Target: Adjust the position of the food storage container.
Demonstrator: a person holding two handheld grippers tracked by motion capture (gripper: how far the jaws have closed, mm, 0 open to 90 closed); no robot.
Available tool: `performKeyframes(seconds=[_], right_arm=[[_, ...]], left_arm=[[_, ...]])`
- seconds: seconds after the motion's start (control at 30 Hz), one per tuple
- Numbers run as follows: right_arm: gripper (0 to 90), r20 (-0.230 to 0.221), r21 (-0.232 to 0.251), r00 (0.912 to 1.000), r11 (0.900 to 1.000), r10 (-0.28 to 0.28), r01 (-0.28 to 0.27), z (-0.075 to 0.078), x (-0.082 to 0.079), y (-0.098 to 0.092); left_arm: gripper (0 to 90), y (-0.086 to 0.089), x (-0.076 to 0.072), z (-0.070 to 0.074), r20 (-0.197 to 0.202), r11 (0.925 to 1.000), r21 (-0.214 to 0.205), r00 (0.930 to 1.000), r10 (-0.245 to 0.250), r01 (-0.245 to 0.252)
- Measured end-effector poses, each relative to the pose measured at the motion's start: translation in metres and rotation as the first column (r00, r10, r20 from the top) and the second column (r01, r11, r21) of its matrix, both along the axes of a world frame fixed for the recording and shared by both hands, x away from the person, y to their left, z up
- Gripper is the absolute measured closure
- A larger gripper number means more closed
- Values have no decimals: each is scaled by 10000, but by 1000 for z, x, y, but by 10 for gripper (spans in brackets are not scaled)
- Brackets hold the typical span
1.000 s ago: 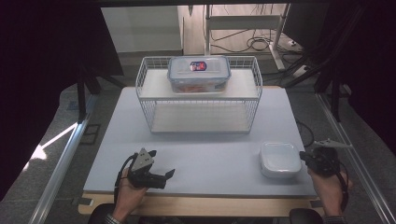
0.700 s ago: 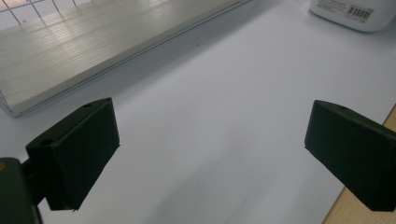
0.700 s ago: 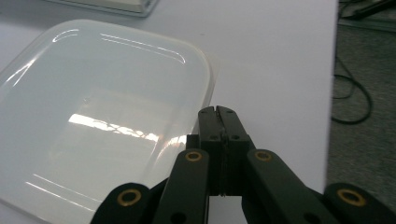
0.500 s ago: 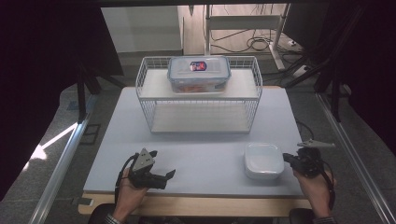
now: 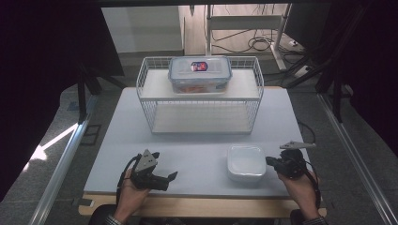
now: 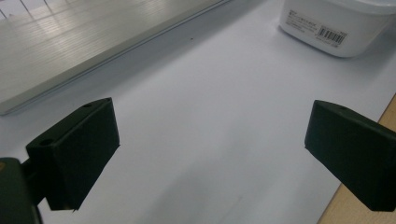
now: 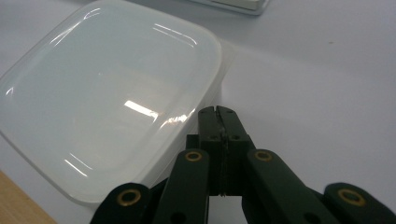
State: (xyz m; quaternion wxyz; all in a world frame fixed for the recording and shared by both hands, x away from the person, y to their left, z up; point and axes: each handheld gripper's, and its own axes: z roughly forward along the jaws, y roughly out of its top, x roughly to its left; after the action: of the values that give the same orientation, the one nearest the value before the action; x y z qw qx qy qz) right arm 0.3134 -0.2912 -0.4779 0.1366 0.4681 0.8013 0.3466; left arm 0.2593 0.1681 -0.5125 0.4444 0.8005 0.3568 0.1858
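Only up close, barcode label marks white container.

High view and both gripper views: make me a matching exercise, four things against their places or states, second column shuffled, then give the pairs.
Things:
1. clear lidded container
2. white container
3. left gripper
4. right gripper

Places or states:
A. jaws shut, against the white container's side
B. on top of the wire rack
C. jaws wide open, nothing between them
D. on the table, in front of the rack

Pairs: 1-B, 2-D, 3-C, 4-A
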Motion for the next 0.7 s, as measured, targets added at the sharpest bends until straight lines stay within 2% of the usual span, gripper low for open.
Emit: performKeyframes(seconds=[0.33,0.7], right_arm=[[897,-266,361,9965,9963,787,-778,-3,3,28],[897,-516,583,9839,9840,1713,-1683,-9,10,63]], left_arm=[[29,-2,1,-2,-202,9999,-58,9997,-117,116],[29,-3,2,-2,-341,9999,-101,9993,-138,134]])
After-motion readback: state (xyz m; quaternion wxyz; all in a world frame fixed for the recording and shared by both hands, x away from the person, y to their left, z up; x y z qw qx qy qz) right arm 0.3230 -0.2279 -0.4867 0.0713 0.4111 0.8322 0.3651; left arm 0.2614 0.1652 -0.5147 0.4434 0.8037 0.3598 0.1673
